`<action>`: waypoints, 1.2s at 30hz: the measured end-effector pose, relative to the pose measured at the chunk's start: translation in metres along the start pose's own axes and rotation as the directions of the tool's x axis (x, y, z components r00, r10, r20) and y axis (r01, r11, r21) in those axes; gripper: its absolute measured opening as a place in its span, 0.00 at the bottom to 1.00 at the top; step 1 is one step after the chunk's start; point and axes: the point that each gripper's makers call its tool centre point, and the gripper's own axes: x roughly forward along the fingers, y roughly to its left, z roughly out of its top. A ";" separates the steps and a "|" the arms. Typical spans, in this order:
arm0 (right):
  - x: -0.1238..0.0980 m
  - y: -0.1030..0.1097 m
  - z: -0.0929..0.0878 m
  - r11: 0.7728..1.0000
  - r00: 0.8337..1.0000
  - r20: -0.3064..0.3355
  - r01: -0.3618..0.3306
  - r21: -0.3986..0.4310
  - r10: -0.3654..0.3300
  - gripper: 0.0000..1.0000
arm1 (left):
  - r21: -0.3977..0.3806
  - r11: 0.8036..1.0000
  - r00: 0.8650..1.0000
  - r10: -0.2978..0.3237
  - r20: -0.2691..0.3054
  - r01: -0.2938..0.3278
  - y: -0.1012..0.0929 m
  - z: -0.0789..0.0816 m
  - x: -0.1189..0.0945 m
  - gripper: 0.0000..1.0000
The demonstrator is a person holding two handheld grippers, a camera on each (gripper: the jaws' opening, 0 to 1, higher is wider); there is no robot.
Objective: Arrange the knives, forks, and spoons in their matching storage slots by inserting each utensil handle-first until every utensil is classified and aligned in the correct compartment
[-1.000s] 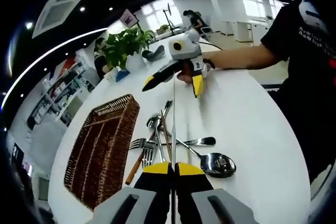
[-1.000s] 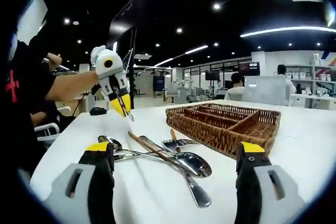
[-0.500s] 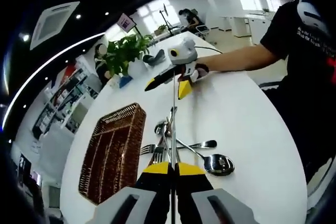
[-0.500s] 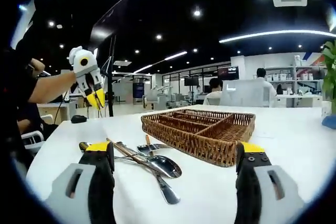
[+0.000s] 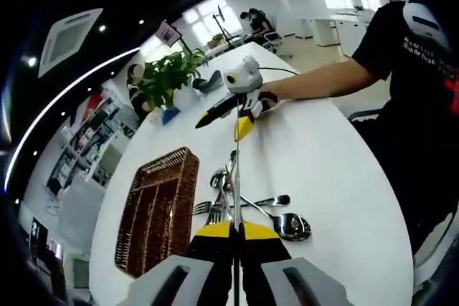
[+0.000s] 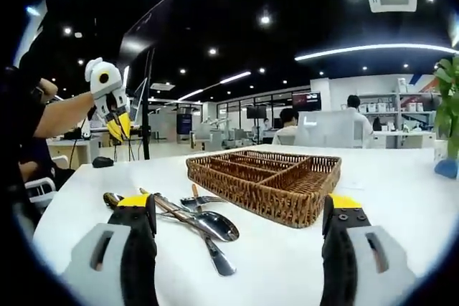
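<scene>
Steel knife point(image 5: 237, 155) is clamped edge-on in the closed left tool point(image 5: 237, 228), raised over the cutlery pile point(image 5: 240, 206), while the right tool point(image 6: 240, 209) is held wide open and empty; the handle should be lined up with a wicker tray point(image 5: 158, 206) slot lying leftward.

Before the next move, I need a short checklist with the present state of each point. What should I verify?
1. Left gripper shut on a knife, thin blade straight ahead: ok.
2. Right gripper open and holding nothing: ok.
3. Basket compartments free: ok as far as seen, no utensil visible inside.
4. Utensils sorted: not ok, the spoons and forks lie in a pile on the table beside the basket.
5. Which knife end points forward: cannot tell.
</scene>
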 end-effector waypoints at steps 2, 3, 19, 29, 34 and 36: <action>0.000 0.001 0.000 1.000 1.000 -0.002 0.000 -0.004 0.000 0.99 | -0.004 1.000 1.000 0.000 -0.003 0.000 0.000 0.000 0.000 0.01; 0.000 0.001 0.000 1.000 1.000 -0.003 0.001 -0.007 -0.001 0.99 | -0.003 1.000 1.000 0.002 -0.004 -0.002 0.000 0.000 0.000 0.01; 0.002 -0.001 0.003 1.000 1.000 0.010 0.007 -0.025 -0.006 1.00 | -0.010 1.000 0.999 0.017 -0.039 -0.018 0.027 -0.018 0.015 0.01; 0.004 -0.001 0.001 0.998 1.000 -0.014 0.019 -0.059 -0.020 1.00 | -0.012 1.000 0.999 -0.005 -0.051 0.004 0.049 -0.025 0.022 0.01; 0.002 -0.003 0.002 0.999 1.000 -0.010 0.021 -0.046 -0.021 1.00 | -0.022 1.000 0.999 -0.012 -0.047 0.011 0.060 -0.030 0.028 0.01; 0.002 -0.006 0.001 0.999 1.000 -0.013 0.027 -0.036 -0.027 1.00 | -0.023 1.000 0.999 -0.014 -0.042 0.013 0.064 -0.031 0.031 0.01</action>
